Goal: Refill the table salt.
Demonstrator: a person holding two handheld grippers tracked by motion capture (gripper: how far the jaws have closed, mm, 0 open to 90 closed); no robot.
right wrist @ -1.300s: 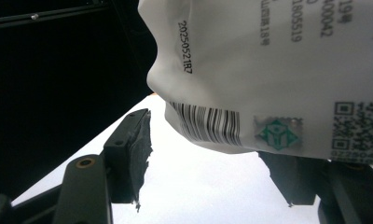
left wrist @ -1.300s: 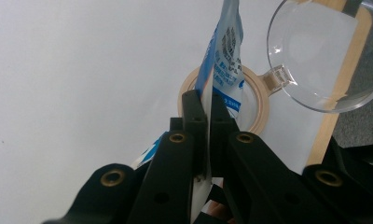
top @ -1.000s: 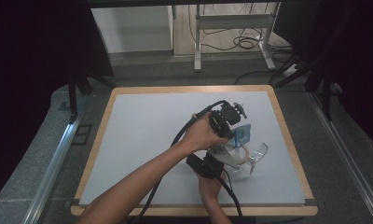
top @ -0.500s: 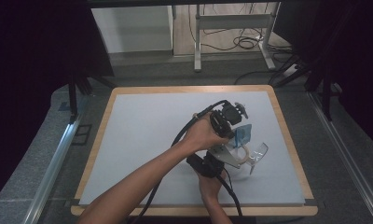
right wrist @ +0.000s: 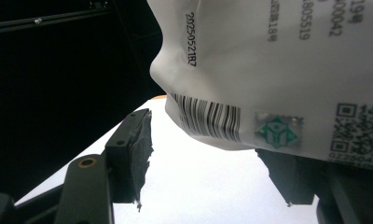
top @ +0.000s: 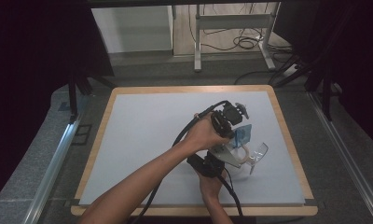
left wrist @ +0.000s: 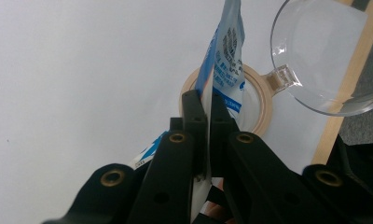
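Here, left claw [left wrist: 204, 105] clamped on pouch [left wrist: 226, 51], right claw [right wrist: 212, 154] wide beneath it.

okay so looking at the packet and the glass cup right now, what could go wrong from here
The left gripper pinches only the edge of the blue-and-white packet, so it could slip or tear. The packet hangs over the beige ring, right beside the clear cup; a swing might knock the cup. The right gripper stands open, giving no support.

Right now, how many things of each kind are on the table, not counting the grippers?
Blue and white plastic packet: 1
Beige tape roll: 1
Clear plastic goggles: 1
Total: 3
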